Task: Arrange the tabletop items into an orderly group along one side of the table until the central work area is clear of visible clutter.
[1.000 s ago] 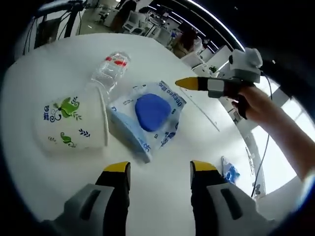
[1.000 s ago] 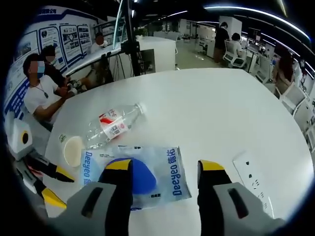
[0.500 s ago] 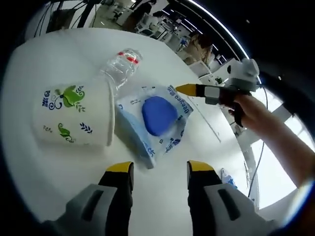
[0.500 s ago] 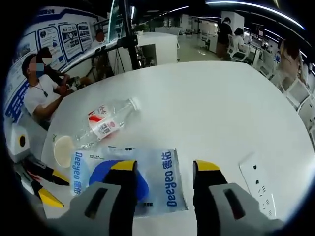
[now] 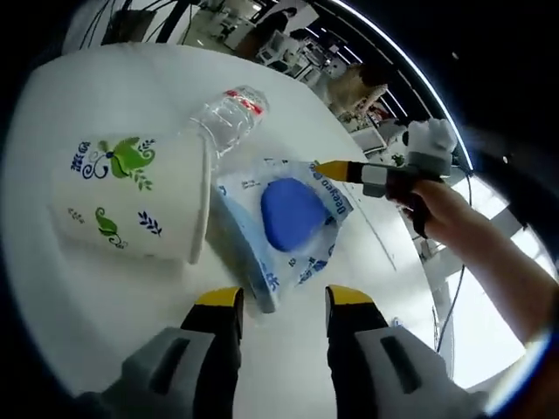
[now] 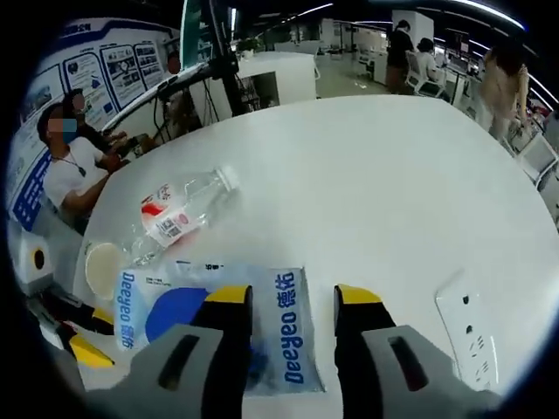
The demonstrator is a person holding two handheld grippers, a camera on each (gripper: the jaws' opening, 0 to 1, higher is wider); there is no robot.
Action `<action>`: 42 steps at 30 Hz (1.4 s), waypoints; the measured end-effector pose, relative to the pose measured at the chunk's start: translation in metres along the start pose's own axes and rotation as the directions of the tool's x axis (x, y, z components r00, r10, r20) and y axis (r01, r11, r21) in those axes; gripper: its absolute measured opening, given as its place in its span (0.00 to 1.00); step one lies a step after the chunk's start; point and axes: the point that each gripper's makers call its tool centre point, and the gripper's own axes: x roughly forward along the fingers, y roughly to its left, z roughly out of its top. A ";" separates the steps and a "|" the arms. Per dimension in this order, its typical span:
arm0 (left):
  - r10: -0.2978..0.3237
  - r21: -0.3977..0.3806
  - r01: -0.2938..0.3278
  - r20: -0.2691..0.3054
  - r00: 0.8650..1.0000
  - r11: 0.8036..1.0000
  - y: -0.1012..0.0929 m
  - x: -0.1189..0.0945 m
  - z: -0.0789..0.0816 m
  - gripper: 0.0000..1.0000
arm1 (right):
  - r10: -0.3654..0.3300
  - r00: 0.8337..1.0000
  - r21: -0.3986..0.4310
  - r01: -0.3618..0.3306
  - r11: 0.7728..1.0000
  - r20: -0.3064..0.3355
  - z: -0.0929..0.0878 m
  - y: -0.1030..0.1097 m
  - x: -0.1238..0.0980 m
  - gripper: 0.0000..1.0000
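A blue and white wipes pack (image 5: pixel 289 218) lies flat on the white round table (image 5: pixel 61 96). Left of it a paper cup (image 5: pixel 131 196) with green and blue print lies on its side. Beyond it lies a clear plastic bottle (image 5: pixel 229 118) with a red label. My left gripper (image 5: pixel 284 299) is open, its tips just short of the pack's near corner. My right gripper (image 6: pixel 293 297) is open, its jaws straddling the right end of the pack (image 6: pixel 179 314). It reaches in from the right (image 5: pixel 334 169), held by a hand, its yellow tip at the pack's far edge.
In the right gripper view the bottle (image 6: pixel 175 218) and cup (image 6: pixel 103 266) lie beyond the pack, and the left gripper (image 6: pixel 92 333) shows at lower left. A white socket plate (image 6: pixel 467 336) sits on the table to the right. People sit past the table's left edge (image 6: pixel 65 166).
Both grippers have moved closer to the wipes pack and both pairs of jaws have narrowed. The right gripper's jaws now lie over the pack's end. Pack, cup and bottle have stayed put.
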 end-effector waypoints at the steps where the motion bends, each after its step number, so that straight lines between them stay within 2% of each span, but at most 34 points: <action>1: 0.008 -0.011 -0.008 0.004 1.000 1.000 0.002 0.001 0.001 0.32 | 0.001 1.000 -0.002 -0.001 1.000 -0.003 0.000 -0.001 0.001 0.33; 4: 0.028 -0.037 -0.027 0.022 0.999 0.999 0.005 0.003 0.003 0.27 | 0.004 1.000 0.010 -0.004 1.000 0.000 0.000 -0.004 0.003 0.32; 7: 0.033 -0.010 -0.033 0.014 0.999 0.999 0.006 0.004 0.002 0.23 | 0.010 1.000 0.012 -0.010 1.000 -0.006 -0.001 -0.002 0.004 0.28; 15: 0.045 -0.012 -0.045 0.023 0.999 0.999 0.011 0.006 0.002 0.12 | 0.033 0.999 0.031 -0.033 0.999 -0.024 -0.006 -0.007 0.014 0.21; 18: 0.058 -0.009 -0.057 0.023 0.998 0.998 0.014 0.006 0.003 0.08 | 0.044 0.999 0.039 -0.043 0.998 -0.026 -0.006 -0.006 0.014 0.14; 28: 0.066 0.010 -0.067 0.024 0.997 0.998 0.015 0.007 0.005 0.04 | 0.026 0.999 0.021 -0.025 0.999 -0.021 -0.005 -0.007 0.012 0.00; 33: 0.064 0.026 -0.065 0.028 0.998 0.998 0.014 0.007 0.006 0.00 | 0.016 1.000 0.024 -0.016 1.000 -0.023 -0.008 -0.009 0.011 0.00; 42: 0.044 0.038 -0.044 0.023 0.999 0.998 0.008 0.006 0.007 0.00 | -0.003 1.000 0.049 0.003 0.999 -0.007 -0.012 -0.010 -0.006 0.00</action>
